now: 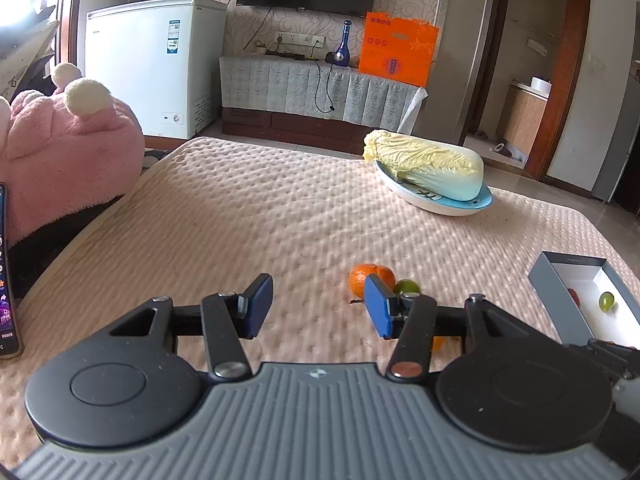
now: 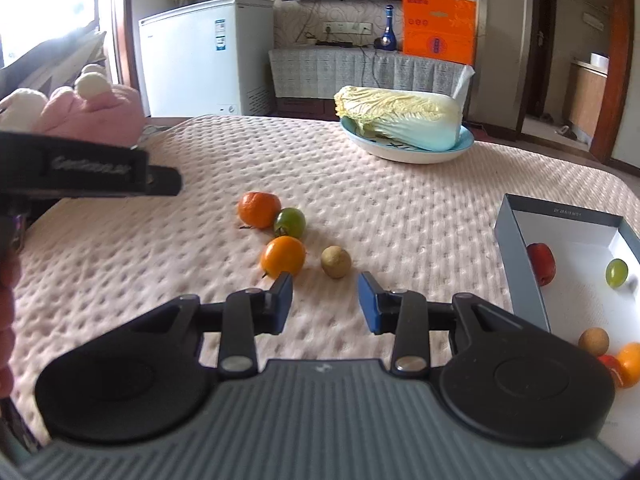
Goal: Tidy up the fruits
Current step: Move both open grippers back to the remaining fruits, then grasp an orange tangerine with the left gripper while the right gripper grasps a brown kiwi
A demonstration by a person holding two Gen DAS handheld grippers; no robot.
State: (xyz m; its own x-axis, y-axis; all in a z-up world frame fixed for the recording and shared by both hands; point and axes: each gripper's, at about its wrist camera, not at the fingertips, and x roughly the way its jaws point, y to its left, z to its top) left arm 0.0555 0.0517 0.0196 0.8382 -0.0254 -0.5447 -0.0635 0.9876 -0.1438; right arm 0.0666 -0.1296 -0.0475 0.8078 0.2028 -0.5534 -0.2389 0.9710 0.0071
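Observation:
On the pink quilted table cover (image 2: 180, 264) lie a mandarin (image 2: 259, 209), a green tomato (image 2: 290, 222), an orange tomato (image 2: 283, 257) and a small brown fruit (image 2: 336, 261). My right gripper (image 2: 325, 303) hovers open just short of them, nothing between its blue pads. In the left wrist view, the mandarin (image 1: 362, 281) and green tomato (image 1: 408, 286) sit partly behind the right finger. My left gripper (image 1: 319, 306) is open and empty. The grey box (image 2: 516, 256) at right holds a red fruit (image 2: 542, 263), a green grape (image 2: 616, 273), a brown fruit (image 2: 593, 341) and more orange and red fruit.
A napa cabbage (image 2: 400, 118) lies on a blue-rimmed plate (image 2: 424, 154) at the far side. A pink plush toy (image 1: 64, 160) sits left of the table. A phone (image 1: 6, 276) stands at the left edge. The left gripper's dark body (image 2: 92, 174) crosses the right wrist view's left side.

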